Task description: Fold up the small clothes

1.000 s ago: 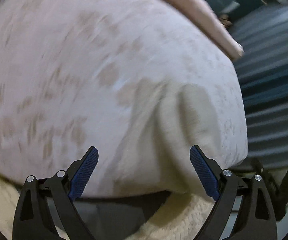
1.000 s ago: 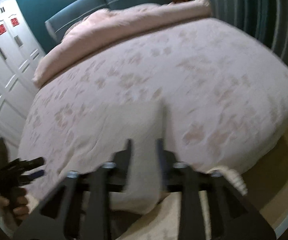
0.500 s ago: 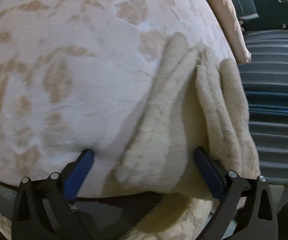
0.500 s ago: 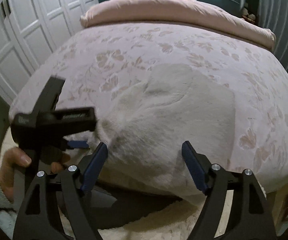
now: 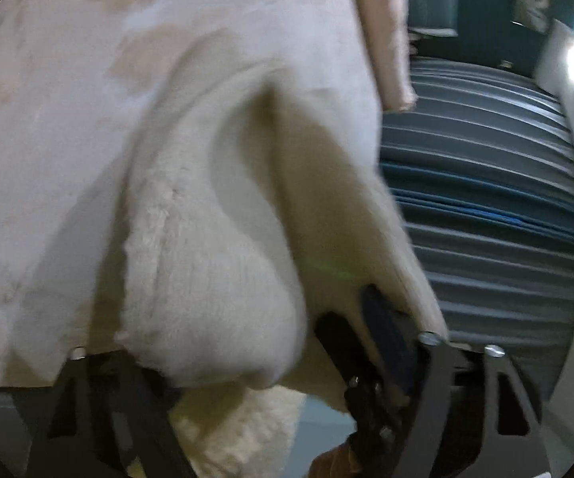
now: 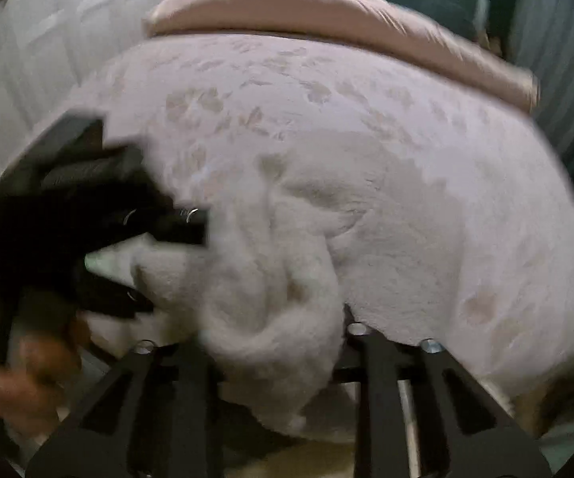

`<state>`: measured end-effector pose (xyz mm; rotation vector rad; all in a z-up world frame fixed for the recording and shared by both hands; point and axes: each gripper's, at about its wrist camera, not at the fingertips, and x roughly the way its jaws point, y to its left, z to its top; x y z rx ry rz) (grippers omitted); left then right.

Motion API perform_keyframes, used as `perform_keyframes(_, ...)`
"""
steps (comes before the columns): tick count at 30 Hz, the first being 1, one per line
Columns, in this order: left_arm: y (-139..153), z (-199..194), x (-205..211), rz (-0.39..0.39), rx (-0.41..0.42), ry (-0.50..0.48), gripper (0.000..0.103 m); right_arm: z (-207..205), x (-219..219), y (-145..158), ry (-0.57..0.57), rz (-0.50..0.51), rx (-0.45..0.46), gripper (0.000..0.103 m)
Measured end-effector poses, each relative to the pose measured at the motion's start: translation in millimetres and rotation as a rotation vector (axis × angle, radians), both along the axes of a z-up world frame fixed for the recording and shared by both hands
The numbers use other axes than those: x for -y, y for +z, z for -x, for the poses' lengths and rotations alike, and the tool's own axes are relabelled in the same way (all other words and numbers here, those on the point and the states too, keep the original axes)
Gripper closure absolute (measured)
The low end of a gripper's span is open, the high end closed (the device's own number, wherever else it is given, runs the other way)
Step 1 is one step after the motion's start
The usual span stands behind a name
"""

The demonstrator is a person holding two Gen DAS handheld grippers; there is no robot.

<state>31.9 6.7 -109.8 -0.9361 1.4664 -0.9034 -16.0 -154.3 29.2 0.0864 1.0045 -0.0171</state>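
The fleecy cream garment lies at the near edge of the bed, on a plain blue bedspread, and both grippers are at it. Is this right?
Not quite. The bedspread is pale pink with a leaf print, not plain blue, as the right wrist view shows. The rest holds: the fleecy cream garment lies at the near edge of the bed, with the left gripper and the right gripper both at it, their jaws closing on its folds.

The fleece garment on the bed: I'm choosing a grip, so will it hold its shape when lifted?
Probably not: the fleece garment already bunches into soft rolls, so it should droop. Its pile looks plush, likely grippy. Both grippers' jaws are closing around its folds.
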Motion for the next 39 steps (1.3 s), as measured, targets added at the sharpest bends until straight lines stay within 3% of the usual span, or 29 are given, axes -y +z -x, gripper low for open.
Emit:
perform_keyframes(3, 47, -13, -10, 0.057, 0.087, 0.025, 0.058, -13, -5, 35, 0.001, -0.116, 0.053, 0.085)
perform_keyframes(5, 93, -18, -24, 0.046, 0.193, 0.048, 0.058, -18, -9, 63, 0.030, -0.231, 0.120, 0.085)
perform_keyframes(8, 180, -18, -43, 0.002, 0.437, 0.053, 0.058, -18, -4, 104, 0.098, -0.518, 0.270, 0.085)
perform_keyframes(11, 251, -9, -30, -0.013, 0.631, -0.009, 0.058, -4, 20, 102, 0.080, -0.794, 0.368, 0.085)
perform_keyframes(13, 267, 6, 8, 0.025, 0.648, -0.134, 0.058, 6, 36, 79, 0.021, -0.842, 0.364, 0.084)
perform_keyframes(14, 263, 15, 15, 0.015, 0.646, -0.172, 0.058, 11, 43, 62, -0.016, -0.830, 0.331, 0.083)
perform_keyframes(17, 214, 53, 70, -0.133, 0.658, -0.313, 0.058, 36, 65, -13, -0.141, -0.633, 0.145, 0.079)
perform_keyframes(19, 155, 81, 85, -0.169, 0.545, -0.401, 0.058, 58, 79, -72, -0.234, -0.445, -0.084, 0.076)
perform_keyframes(21, 114, 95, 78, -0.163, 0.420, -0.416, 0.058, 78, 94, -95, -0.286, -0.442, -0.188, 0.076)
perform_keyframes(22, 100, 97, 67, -0.168, 0.368, -0.392, 0.058, 88, 104, -97, -0.314, -0.488, -0.185, 0.073)
perform_keyframes(23, 90, 96, 52, -0.177, 0.331, -0.353, 0.057, 96, 113, -94, -0.343, -0.519, -0.164, 0.063)
perform_keyframes(26, 77, 69, 11, -0.235, 0.268, -0.195, 0.054, 95, 139, -67, -0.373, -0.524, -0.047, 0.042)
perform_keyframes(29, 64, 38, -48, -0.278, 0.195, 0.013, 0.039, 73, 145, -44, -0.320, -0.518, 0.033, 0.031)
perform_keyframes(33, 42, 29, -120, -0.289, 0.060, 0.197, 0.034, 21, 121, -33, -0.195, -0.485, 0.035, 0.030)
perform_keyframes(37, 41, 31, -135, -0.350, 0.063, 0.240, 0.034, -44, 83, -50, -0.085, -0.339, -0.006, 0.028)
perform_keyframes(39, 45, 35, -131, -0.350, 0.088, 0.233, 0.034, -65, 68, -60, -0.034, -0.305, -0.063, 0.063)
